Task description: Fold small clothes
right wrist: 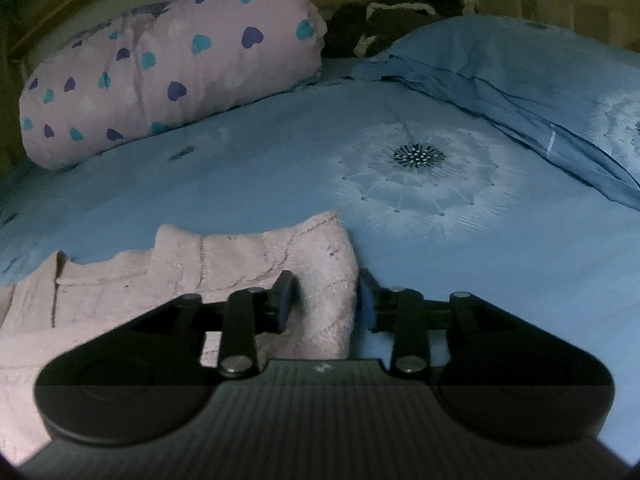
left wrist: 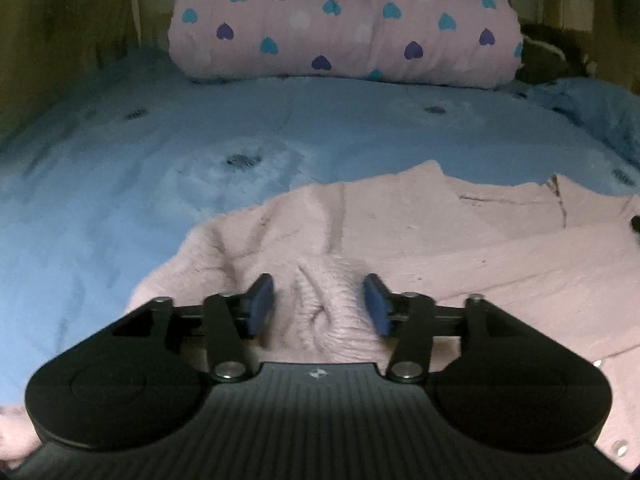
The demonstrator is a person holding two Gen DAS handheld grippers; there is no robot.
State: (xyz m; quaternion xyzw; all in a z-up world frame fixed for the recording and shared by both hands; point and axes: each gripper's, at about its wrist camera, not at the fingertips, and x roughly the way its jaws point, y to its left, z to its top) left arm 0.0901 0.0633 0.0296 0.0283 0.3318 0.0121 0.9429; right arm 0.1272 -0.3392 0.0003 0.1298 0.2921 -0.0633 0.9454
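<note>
I see one fuzzy pink knit cardigan (left wrist: 440, 240), rumpled on the smooth blue bedsheet (left wrist: 120, 200). My left hand-held gripper (left wrist: 319, 304) stands parted around a raised fold. My right hand-held gripper (right wrist: 326, 304) straddles its plush edge; I cannot tell whether it pinches.

— We lose the pink garment (left wrist: 460, 248) past the right and bottom edges in the left wrist view.
— And we can't identify the dark heap (right wrist: 400, 20) behind the blue pillow (right wrist: 520, 80).
</note>
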